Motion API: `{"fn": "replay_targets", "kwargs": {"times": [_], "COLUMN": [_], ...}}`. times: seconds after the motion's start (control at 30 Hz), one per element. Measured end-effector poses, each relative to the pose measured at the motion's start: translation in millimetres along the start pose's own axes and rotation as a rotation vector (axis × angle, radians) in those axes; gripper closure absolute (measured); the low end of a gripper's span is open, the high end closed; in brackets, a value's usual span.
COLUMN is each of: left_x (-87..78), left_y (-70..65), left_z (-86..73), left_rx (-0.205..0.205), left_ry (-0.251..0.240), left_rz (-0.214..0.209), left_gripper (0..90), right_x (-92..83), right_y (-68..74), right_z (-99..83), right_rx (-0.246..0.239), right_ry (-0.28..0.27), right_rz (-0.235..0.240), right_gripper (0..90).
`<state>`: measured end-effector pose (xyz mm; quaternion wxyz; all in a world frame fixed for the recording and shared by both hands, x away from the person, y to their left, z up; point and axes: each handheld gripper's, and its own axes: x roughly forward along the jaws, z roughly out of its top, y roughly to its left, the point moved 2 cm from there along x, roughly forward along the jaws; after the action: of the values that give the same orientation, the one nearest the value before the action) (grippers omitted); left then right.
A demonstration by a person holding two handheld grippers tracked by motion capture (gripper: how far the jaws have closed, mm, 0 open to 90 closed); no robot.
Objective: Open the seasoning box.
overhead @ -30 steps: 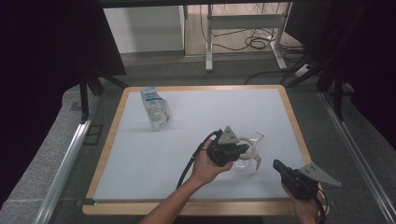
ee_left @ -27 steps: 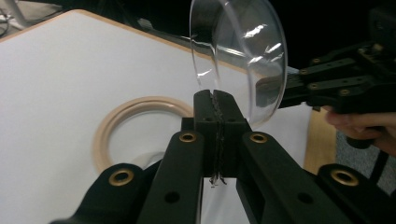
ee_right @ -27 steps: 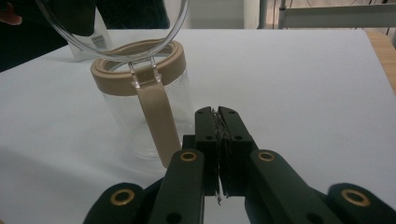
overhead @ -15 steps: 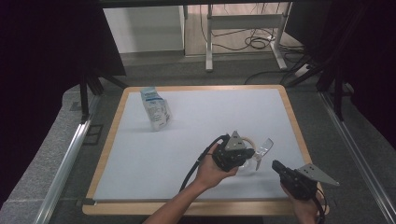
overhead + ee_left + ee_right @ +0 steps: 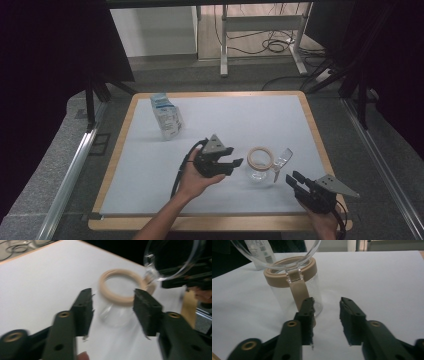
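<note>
Pale surface (image 5: 150,165) w/ wood edging carries the clear jar (image 5: 259,170) standing upright near your front-right, tan rim ring up, its hinged clear lid (image 5: 282,160) flipped open to the right; jar stands free, nothing gripping it. A sec ago your left hand-held gripper (image 5: 235,164) sat over the jar w/ jaws closed; now it's drawn back just left of it, jaws have just been opening, about half spread, nothing between them. Right hand-held gripper (image 5: 294,178) sits near the front edge just right of the jar; its jaws have also just been opening, part-way, empty. Judged: lid-open step looks done & you've let go. Left gripper view looks down into the jar mouth (image 5: 122,286), rim ring round & clear; right gripper view gives the side: tan hinge strap (image 5: 298,291) down the glass wall, lid overhead, plus a printed pouch (image 5: 166,116) behind, which high view puts well apart at far left.
</note>
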<state>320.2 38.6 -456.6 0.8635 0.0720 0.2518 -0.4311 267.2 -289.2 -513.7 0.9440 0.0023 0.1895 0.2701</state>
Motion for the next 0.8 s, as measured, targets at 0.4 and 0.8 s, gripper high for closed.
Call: {"fn": "replay_targets", "kwargs": {"times": [0.4, 0.8], "left_x": [-41.7, -69.7], "left_y": [59.4, 104.6], "left_z": [-54.2, -93.8], "left_rx": [-0.161, -0.231], "left_ry": [-0.002, 0.047], "left_rz": [0.093, 0.242], "left_gripper": [26.2, 20.0], "right_x": [5.4, 7.4], "right_y": [0.8, 0.3], "right_z": [-6.0, -6.5], "right_rx": [0.000, 0.002], "right_ry": [0.031, 0.036], "right_rz": [-0.021, -0.024], "right_gripper": [49.0, 48.1]}}
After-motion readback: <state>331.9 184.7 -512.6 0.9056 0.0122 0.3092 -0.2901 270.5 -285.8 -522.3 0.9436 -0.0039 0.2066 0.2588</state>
